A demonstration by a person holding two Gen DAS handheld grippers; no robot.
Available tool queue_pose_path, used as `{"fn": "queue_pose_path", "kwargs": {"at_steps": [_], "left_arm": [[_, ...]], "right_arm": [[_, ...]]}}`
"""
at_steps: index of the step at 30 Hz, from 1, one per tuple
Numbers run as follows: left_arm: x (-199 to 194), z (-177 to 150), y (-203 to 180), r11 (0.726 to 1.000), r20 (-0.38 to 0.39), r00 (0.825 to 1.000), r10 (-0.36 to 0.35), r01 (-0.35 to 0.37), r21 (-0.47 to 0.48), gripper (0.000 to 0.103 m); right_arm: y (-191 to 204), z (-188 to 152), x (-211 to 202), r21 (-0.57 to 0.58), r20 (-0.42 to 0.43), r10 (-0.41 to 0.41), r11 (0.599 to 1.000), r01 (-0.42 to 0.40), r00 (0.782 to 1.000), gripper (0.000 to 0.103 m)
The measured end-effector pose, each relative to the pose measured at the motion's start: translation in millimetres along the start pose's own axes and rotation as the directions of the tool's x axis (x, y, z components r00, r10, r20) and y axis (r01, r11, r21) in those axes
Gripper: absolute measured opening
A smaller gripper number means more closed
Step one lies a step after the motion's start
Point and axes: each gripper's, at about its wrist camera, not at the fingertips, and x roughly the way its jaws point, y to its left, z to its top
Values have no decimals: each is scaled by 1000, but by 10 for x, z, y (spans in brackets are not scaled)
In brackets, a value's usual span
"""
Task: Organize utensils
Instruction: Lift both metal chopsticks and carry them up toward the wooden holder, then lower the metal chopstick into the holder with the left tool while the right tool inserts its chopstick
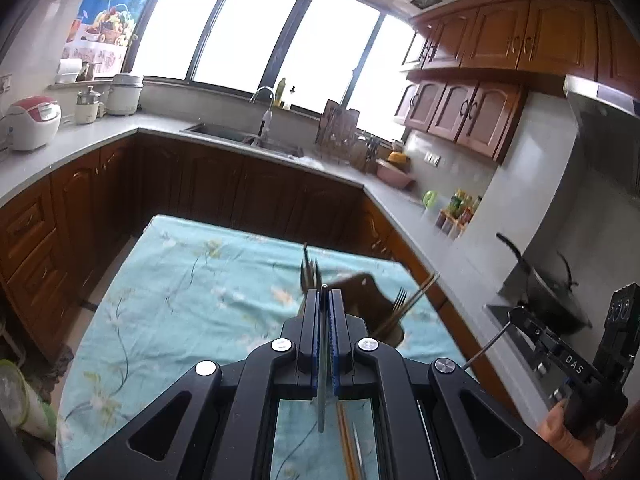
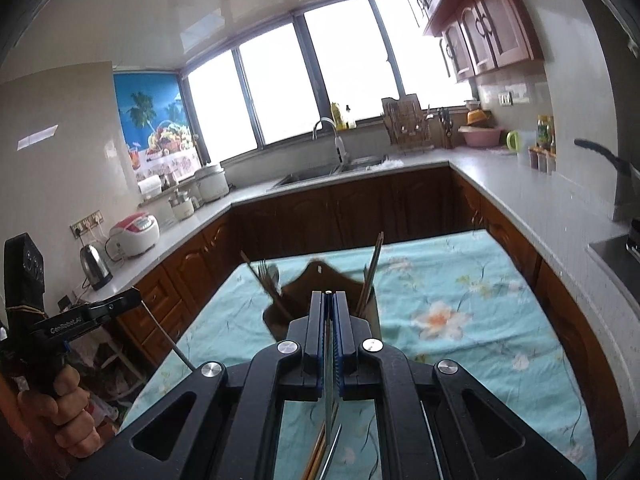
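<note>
Both grippers lifted over the brown wooden utensil holder [image 2: 320, 280], sorting underway.
Left gripper [image 1: 325, 292] and right gripper [image 2: 328, 296] each pinch a slim metal utensil (type unclear), poised for slotting.

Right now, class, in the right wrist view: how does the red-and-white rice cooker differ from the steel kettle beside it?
The rice cooker is white with a red top; the kettle is shiny bare metal. The rice cooker is squat and rounded; the kettle is narrower and tapers upward. The kettle stands nearer the camera, left of the rice cooker. Both sit on the grey counter by the wall socket.
</note>
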Motion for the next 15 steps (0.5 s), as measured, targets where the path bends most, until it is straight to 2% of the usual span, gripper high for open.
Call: {"fn": "queue_pose_path", "kwargs": {"at_steps": [10,15], "left_arm": [[261,354,14,1000,125,992,-6,8,-18,2],[583,369,59,999,146,989,16,-11,-33,2]], "right_arm": [[38,538,153,-16,118,3,1000,-1,993,4],[45,726,288,-24,166,-14,1000,19,986,4]]}}
